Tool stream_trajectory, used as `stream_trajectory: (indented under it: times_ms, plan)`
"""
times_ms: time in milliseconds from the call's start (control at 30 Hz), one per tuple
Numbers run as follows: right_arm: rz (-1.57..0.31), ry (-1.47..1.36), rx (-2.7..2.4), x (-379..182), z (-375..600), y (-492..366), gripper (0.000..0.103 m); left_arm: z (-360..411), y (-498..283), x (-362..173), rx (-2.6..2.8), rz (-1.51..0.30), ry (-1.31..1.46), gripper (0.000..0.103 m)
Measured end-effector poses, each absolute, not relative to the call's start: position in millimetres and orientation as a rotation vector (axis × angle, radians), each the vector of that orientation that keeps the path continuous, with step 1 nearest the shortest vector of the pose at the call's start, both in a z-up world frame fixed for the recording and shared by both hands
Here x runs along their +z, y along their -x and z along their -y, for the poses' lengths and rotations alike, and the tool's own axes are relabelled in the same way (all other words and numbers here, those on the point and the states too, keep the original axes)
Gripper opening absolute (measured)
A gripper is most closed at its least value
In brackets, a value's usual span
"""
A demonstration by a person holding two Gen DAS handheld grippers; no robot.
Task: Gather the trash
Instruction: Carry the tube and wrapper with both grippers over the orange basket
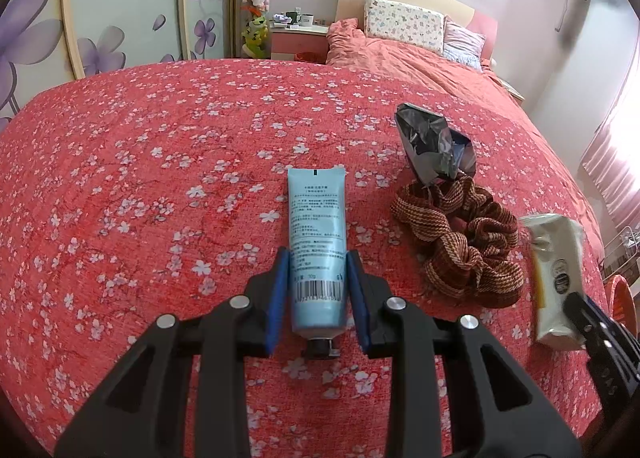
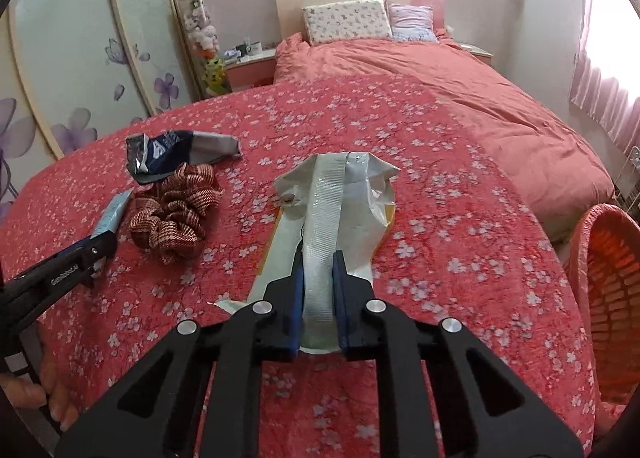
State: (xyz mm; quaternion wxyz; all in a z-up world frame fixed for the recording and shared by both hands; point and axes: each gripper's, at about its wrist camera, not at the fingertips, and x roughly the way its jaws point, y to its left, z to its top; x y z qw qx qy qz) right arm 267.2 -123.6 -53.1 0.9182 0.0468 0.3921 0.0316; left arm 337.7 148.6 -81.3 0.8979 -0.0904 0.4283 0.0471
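Observation:
A light blue tube (image 1: 316, 218) with a black cap lies lengthwise on the red flowered cover (image 1: 160, 178). My left gripper (image 1: 318, 258) is shut on it, blue pads pressing on both sides of its lower half. In the right wrist view my right gripper (image 2: 318, 262) is shut on a crumpled white and silver wrapper (image 2: 340, 186), which rests on the cover. The same wrapper (image 1: 556, 270) shows blurred at the right of the left wrist view, with the right gripper (image 1: 588, 318) on it. The left gripper (image 2: 102, 242) with the tube (image 2: 114, 210) appears at the left.
A crumpled dark foil bag (image 1: 436, 142) (image 2: 176, 150) and a brown striped scrunchie (image 1: 460, 242) (image 2: 172, 214) lie between the two grippers. An orange woven basket (image 2: 608, 278) stands past the cover's right edge. A hand (image 2: 40, 390) shows at lower left.

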Motion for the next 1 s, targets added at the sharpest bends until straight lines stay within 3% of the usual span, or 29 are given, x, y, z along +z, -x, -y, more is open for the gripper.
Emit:
stream_trajectory:
  times_ms: [533, 1000]
  plan:
    - [-0.717, -0.109, 0.006, -29, 174, -231, 0.014, -151, -327, -76, 0.054, -0.874, 0.196, 0.028]
    - [-0.623, -0.125, -0.009, -6, 198, -200, 0.014, -110, -285, -21, -0.024, -0.775, 0.115, 0.028]
